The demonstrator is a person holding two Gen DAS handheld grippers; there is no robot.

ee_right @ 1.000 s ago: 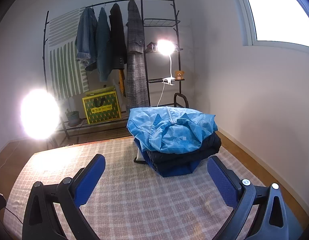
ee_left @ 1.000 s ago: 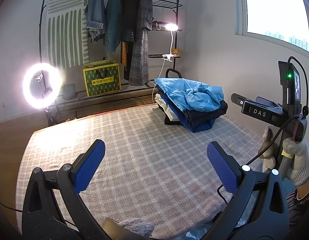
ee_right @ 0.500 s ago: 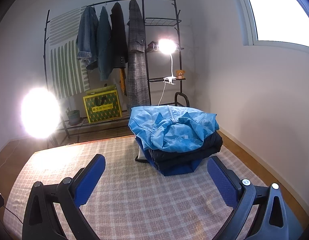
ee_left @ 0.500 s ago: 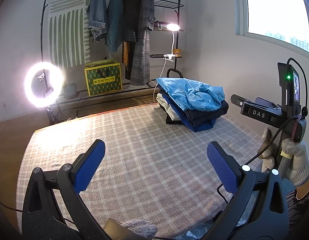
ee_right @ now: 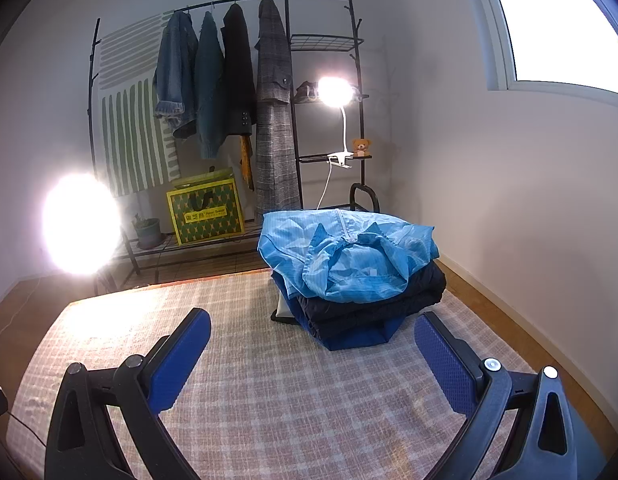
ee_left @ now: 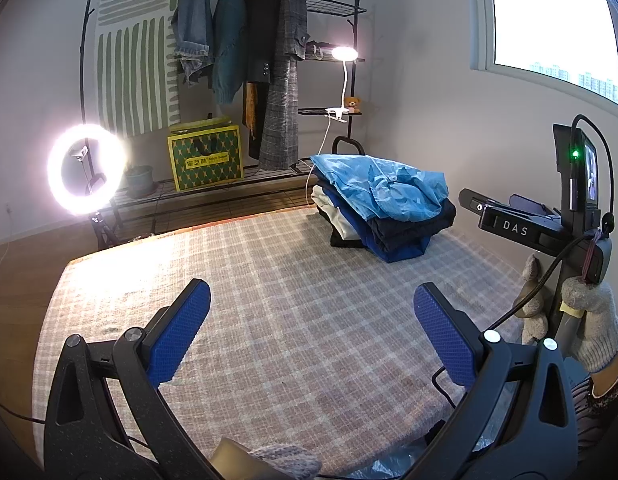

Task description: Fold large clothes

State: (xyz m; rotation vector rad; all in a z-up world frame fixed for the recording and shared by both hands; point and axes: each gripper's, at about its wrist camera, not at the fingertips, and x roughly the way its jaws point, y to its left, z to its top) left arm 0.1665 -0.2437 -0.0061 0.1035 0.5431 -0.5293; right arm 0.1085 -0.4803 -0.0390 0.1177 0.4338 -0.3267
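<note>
A stack of folded clothes (ee_left: 383, 210) sits at the far right of a plaid-covered surface (ee_left: 269, 300), topped by a crumpled light blue garment (ee_right: 349, 256) over dark navy and blue pieces. My left gripper (ee_left: 311, 332) hangs open above the middle of the plaid cloth, nothing between its blue pads. My right gripper (ee_right: 313, 360) is open too, just short of the stack (ee_right: 361, 300), holding nothing.
A black clothes rack (ee_right: 237, 92) with several hanging jackets stands behind, with a yellow-green box (ee_left: 207, 160) on its low shelf. A ring light (ee_left: 87, 168) glows at left. A camera stand (ee_left: 573, 216) with soft toys stands at the right edge.
Both views have shifted slightly; the stack sits a little further right in each. Both grippers stay open and empty.
</note>
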